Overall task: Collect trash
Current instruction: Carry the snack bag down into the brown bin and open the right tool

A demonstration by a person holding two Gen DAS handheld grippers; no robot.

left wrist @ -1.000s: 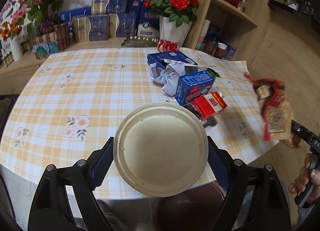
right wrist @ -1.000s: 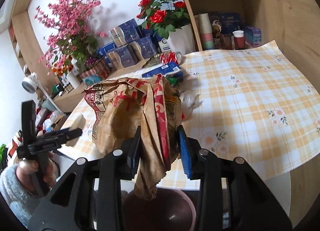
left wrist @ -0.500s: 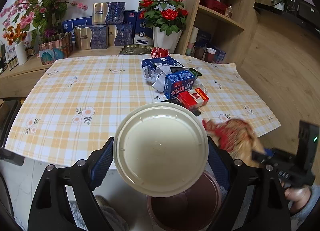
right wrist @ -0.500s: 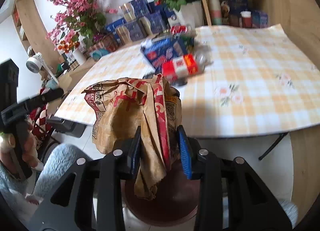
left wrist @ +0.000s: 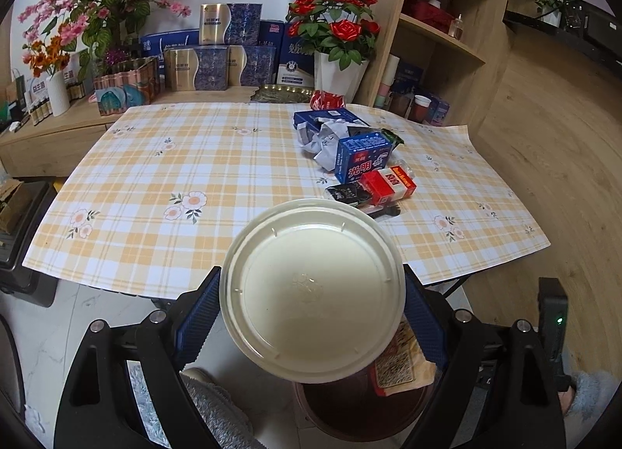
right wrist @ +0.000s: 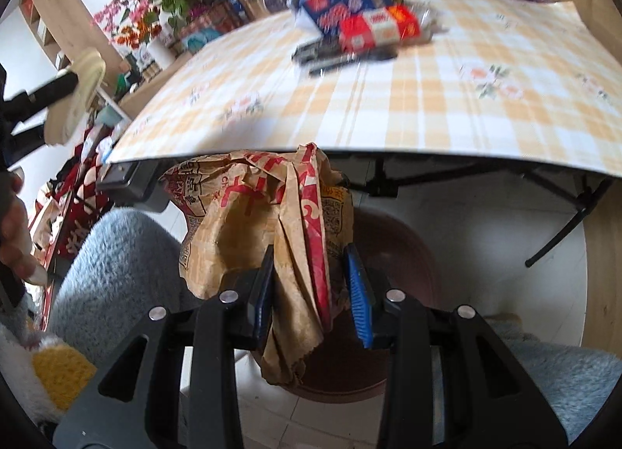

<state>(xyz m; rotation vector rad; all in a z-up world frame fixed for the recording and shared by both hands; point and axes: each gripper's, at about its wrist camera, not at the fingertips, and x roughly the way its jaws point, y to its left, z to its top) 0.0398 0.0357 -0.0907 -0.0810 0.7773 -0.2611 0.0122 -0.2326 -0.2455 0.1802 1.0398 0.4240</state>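
Since a second ago the right gripper (right wrist: 311, 293) has dropped from above the tabletop to below its near edge, still clenched on the crumpled paper bag (right wrist: 268, 231), which now hangs over the dark red bin (right wrist: 396, 247). The left gripper (left wrist: 311, 305) stays clamped on the cream round lid (left wrist: 311, 293). Cartons (left wrist: 365, 161) lie near the tabletop's (left wrist: 194, 161) far right corner.
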